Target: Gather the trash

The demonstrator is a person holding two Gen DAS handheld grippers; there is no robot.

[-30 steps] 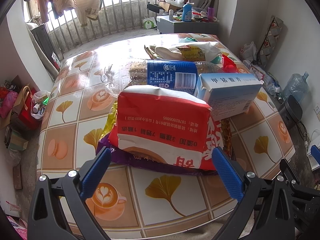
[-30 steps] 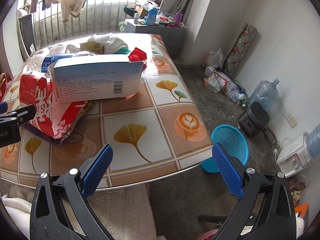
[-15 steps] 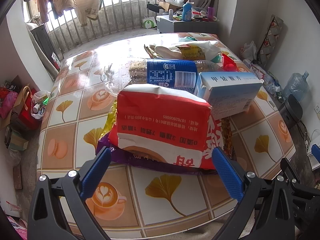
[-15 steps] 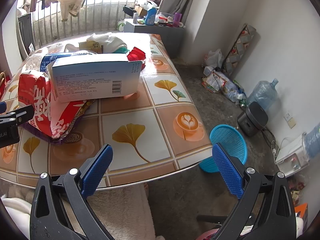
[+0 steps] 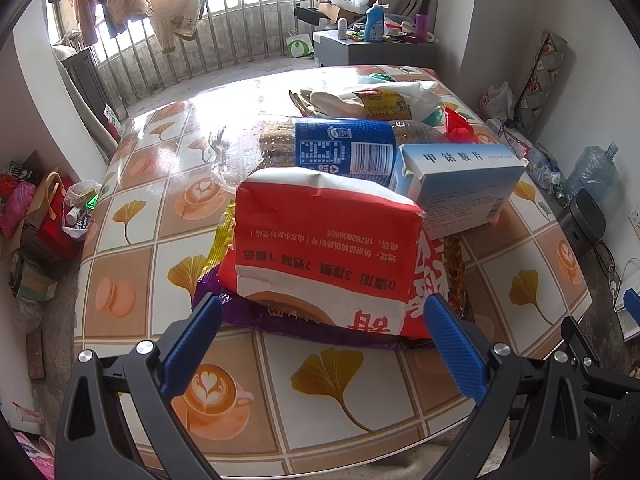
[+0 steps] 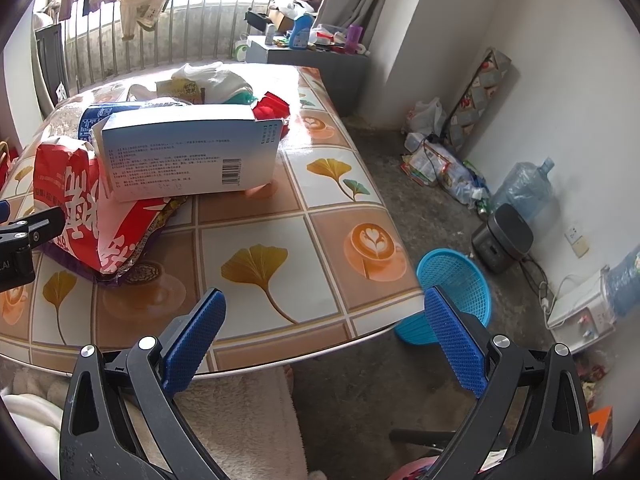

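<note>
The left tongs (image 5: pixel 322 338) stand wide apart with nothing between their blue ribbed pads, held low over the near edge of the surface (image 5: pixel 224 208), a table covered in a glossy cloth printed with ginkgo leaves and coffee cups. Straight ahead of them, just beyond the pad tips, lies the trash pile: a red and white paper bag with printed characters (image 5: pixel 326 248) resting on a flat purple foil wrapper (image 5: pixel 248 314). Behind the bag lies a clear plastic bottle with a blue label (image 5: pixel 340 148) on its side, and ahead to the right a pale blue cardboard box (image 5: pixel 460 188) leans on the bag. Farther off sit crumpled white and yellow wrappers (image 5: pixel 380 100).

The right tongs (image 6: pixel 324 336) are likewise spread open and empty, hanging past the surface's near right corner. The pile lies ahead to their left. Beyond their right pad, on the floor beside the surface, stands a round turquoise plastic mesh basket (image 6: pixel 456 276).
</note>
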